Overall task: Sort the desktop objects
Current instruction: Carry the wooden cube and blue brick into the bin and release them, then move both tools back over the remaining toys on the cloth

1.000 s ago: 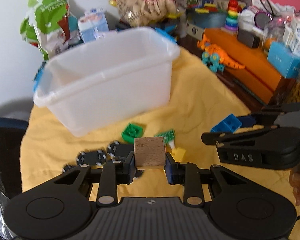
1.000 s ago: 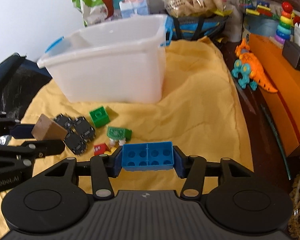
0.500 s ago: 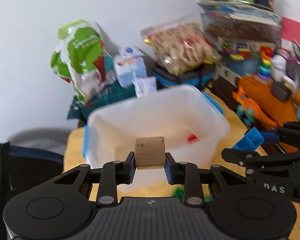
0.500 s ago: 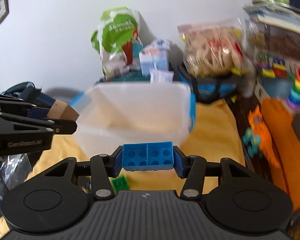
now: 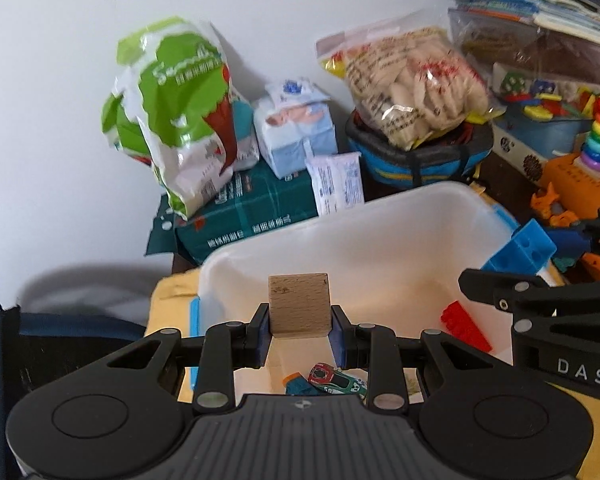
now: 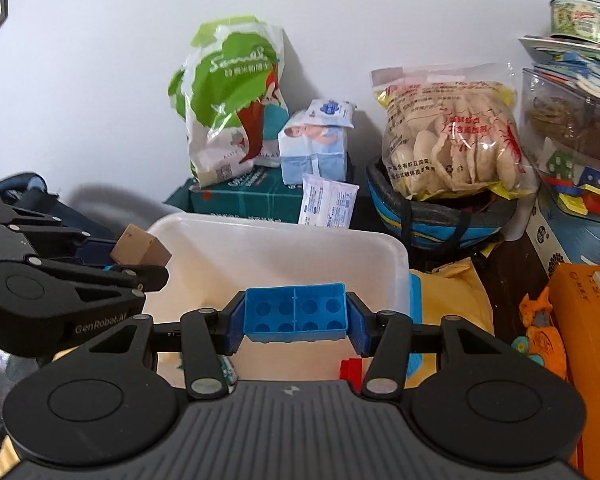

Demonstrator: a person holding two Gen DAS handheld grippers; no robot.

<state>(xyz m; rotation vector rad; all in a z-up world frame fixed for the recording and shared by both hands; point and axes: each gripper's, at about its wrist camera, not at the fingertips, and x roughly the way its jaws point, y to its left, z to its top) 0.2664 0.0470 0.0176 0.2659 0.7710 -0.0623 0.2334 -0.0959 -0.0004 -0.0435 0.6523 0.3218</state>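
Note:
My left gripper (image 5: 299, 334) is shut on a wooden cube (image 5: 299, 305) and holds it over the open white plastic bin (image 5: 420, 200). My right gripper (image 6: 295, 318) is shut on a blue building brick (image 6: 295, 312), also over the white bin (image 6: 284, 236). The cube shows in the right wrist view (image 6: 140, 249) at the bin's left rim, and the blue brick shows in the left wrist view (image 5: 520, 250) at its right rim. Inside the bin lie a red brick (image 5: 466, 326) and a toy car (image 5: 336, 380).
Behind the bin stand a green snack bag (image 5: 180, 120), a tissue pack (image 5: 296, 132) and a bag of crackers (image 5: 408, 84). An orange box with an orange toy dinosaur (image 6: 540, 320) lies to the right. A yellow cloth (image 6: 452, 292) covers the table.
Both grippers have risen from the yellow cloth and moved forward over the bin, each still holding its piece. The loose toys on the cloth have dropped out of view.

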